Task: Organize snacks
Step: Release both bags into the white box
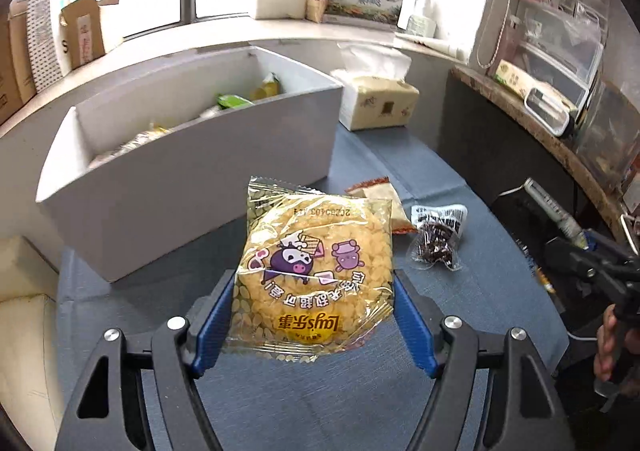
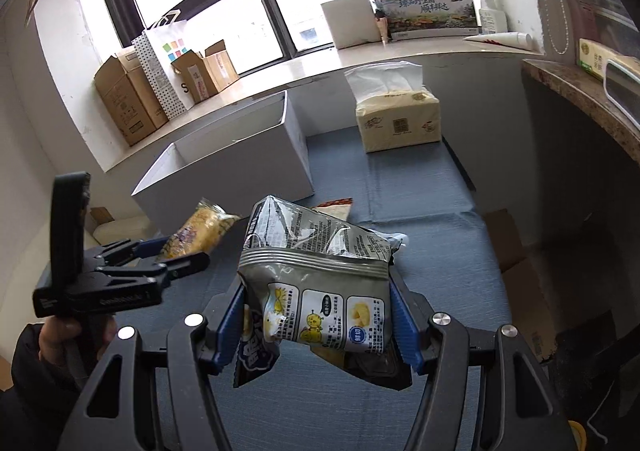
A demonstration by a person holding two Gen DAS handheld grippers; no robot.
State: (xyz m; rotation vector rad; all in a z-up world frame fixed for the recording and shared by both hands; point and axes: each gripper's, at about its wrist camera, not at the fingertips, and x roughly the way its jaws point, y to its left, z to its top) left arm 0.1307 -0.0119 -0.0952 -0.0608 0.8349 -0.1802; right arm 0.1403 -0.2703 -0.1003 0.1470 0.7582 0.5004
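My left gripper [image 1: 314, 311] is shut on a yellow Lay's snack pack [image 1: 316, 271] and holds it above the blue table cloth [image 1: 460, 291], in front of the white box [image 1: 192, 187]. The box holds several snack packs [image 1: 236, 101]. My right gripper [image 2: 320, 315] is shut on a grey snack bag [image 2: 320, 275], held above the cloth. A dark dried-fruit packet [image 1: 436, 239] and an orange-edged packet [image 1: 384, 195] lie on the cloth beyond the yellow pack. The left gripper with the yellow pack [image 2: 200, 231] shows at the left of the right wrist view.
A tissue pack [image 1: 380, 103] stands right of the white box [image 2: 240, 163]. Cardboard boxes [image 2: 128, 103] and a paper bag [image 2: 164, 63] line the windowsill. A stone-topped counter [image 1: 540, 131] with plastic containers is at the right. A cream seat [image 1: 24, 315] is at the left.
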